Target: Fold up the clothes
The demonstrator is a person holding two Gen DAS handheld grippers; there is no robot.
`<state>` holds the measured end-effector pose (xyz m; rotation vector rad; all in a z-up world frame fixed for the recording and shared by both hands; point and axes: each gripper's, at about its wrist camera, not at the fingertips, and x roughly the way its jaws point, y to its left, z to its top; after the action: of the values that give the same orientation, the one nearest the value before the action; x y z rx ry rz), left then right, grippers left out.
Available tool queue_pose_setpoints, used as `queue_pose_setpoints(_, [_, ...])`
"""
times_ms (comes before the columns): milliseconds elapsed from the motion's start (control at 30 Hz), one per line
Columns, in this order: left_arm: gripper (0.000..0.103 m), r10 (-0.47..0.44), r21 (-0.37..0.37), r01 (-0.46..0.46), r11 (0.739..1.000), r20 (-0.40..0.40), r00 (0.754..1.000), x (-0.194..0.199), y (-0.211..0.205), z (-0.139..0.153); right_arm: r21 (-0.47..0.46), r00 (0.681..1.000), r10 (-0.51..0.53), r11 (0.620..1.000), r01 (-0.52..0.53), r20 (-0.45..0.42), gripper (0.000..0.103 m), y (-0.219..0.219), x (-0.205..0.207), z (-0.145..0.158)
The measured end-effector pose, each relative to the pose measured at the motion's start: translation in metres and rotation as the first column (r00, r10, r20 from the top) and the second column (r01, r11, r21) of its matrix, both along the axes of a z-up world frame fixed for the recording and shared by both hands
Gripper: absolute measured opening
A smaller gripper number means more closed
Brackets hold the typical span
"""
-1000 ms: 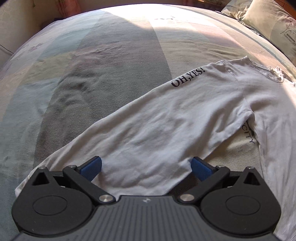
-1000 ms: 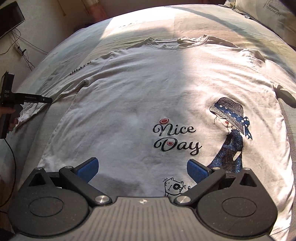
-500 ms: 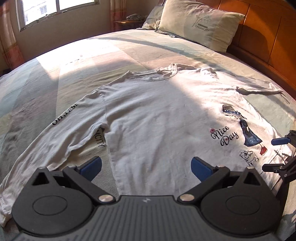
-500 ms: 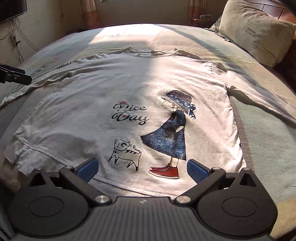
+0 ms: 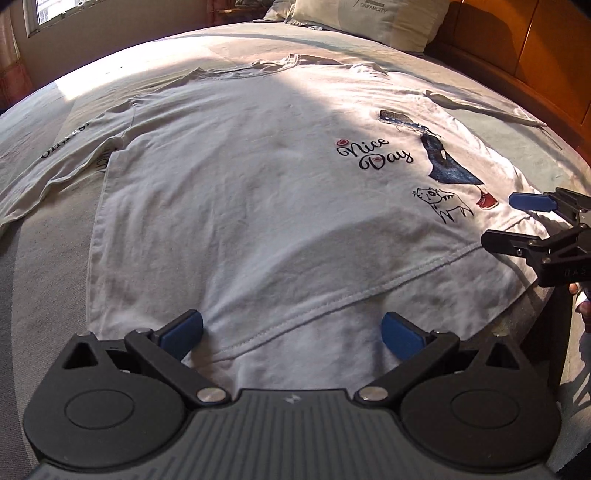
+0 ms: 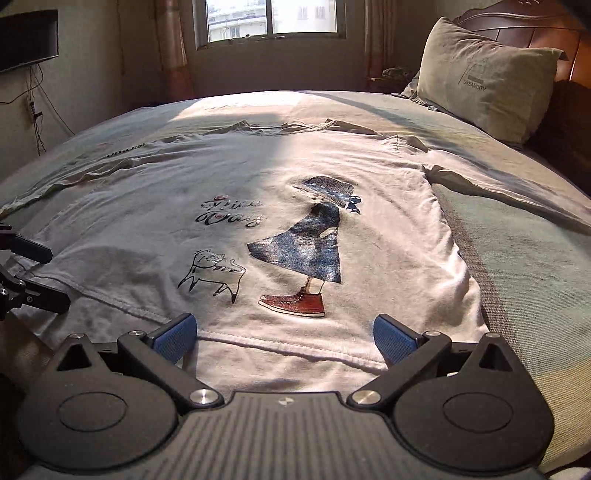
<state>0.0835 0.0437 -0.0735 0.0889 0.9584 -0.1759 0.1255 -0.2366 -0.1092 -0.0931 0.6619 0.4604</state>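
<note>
Left wrist view
Shirts: one white long-sleeved T-shirt [image 5: 240, 192], lying flat and face up on the bed [image 5: 44, 258], collar at the far end, hem nearest the camera.
Prints on the shirt: one "Nice Day" script [image 5: 373, 155], one girl in a blue dress and hat, one cat, one red shoe.
Sleeves: two, spread out to either side; lettering on the left one is too skewed to read.
Left hand-held gripper [image 5: 291, 330]: released, its two blue fingers spread wide apart over the hem, holding nothing.
Right hand-held gripper [image 5: 513, 221]: enters from the right edge near the hem corner, jaws apart and empty; its body is cut off by the frame.
Pillows: one [image 5: 369, 18], cut off at the top, beside a wooden headboard [image 5: 517, 40].

Right wrist view
Shirts: the same T-shirt [image 6: 388, 229], hem just in front of the camera.
Right hand-held gripper [image 6: 284, 334]: released, two blue fingers spread wide above the hem, gripping nothing.
Left hand-held gripper [image 6: 44, 277]: two dark finger tips show at the left edge, parted; the rest is cut off.
Pillows: one [image 6: 484, 77], upright against the headboard.
Windows: one [image 6: 273, 18], top cut off.
Hard to see: the left sleeve lies in shade, its lettering illegible.
</note>
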Motion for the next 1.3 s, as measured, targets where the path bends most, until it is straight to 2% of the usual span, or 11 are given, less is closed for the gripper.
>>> queue_pose_setpoints(100, [0.102,0.003,0.022,-0.003,1.0,-0.019,1.0,-0.006,-0.001,0.007,0.002,1.0,0.008,1.0,-0.008,0.021,0.103,-0.001,-0.003,-0.001])
queue_pose_setpoints(300, [0.102,-0.02,-0.085,0.025,0.996,0.062,0.998,0.018,-0.013,0.023,0.02,0.999,0.008,1.0,-0.009,0.053,0.103,-0.003,-0.008,-0.005])
queue_pose_setpoints(367, [0.102,-0.041,-0.107,0.048,0.993,0.07,0.997,0.031,-0.025,0.018,0.028,0.998,0.008,1.0,-0.01,0.063,0.103,-0.004,-0.009,-0.006])
queue_pose_setpoints(467, [0.102,-0.053,-0.148,0.055,0.987,0.023,0.998,0.046,-0.04,0.001,0.034,0.997,0.007,0.999,-0.009,0.072,0.103,-0.005,-0.011,-0.006])
queue_pose_setpoints(600, [0.102,-0.05,-0.065,0.052,0.997,0.034,0.998,0.034,-0.054,-0.005,0.042,0.997,0.005,0.999,-0.009,0.079,0.103,-0.006,-0.012,-0.007])
queue_pose_setpoints(800, [0.102,-0.066,-0.055,0.067,0.996,0.014,0.998,-0.001,-0.043,-0.001,0.087,0.998,-0.044,0.995,0.04,0.054,0.103,-0.013,0.0,0.012])
queue_pose_setpoints(867, [0.102,-0.069,-0.055,0.07,0.996,0.019,0.997,-0.006,-0.04,-0.001,0.139,0.995,-0.093,0.987,0.086,0.045,0.103,-0.022,0.014,0.019])
queue_pose_setpoints(1033, [0.102,-0.036,-0.067,0.035,0.997,-0.008,0.999,0.001,-0.04,0.002,0.201,0.982,-0.155,0.964,0.175,-0.111,0.103,-0.04,0.064,0.008])
queue_pose_setpoints(1200, [0.102,-0.025,-0.071,0.023,0.997,-0.02,0.999,0.013,-0.038,0.009,0.217,0.97,-0.196,0.95,0.224,-0.143,0.103,-0.052,0.058,0.025])
queue_pose_setpoints(1300, [0.102,-0.029,-0.027,0.029,0.999,-0.004,1.0,0.027,-0.047,0.012,0.226,0.962,-0.22,0.94,0.254,-0.163,0.103,-0.059,0.055,0.035])
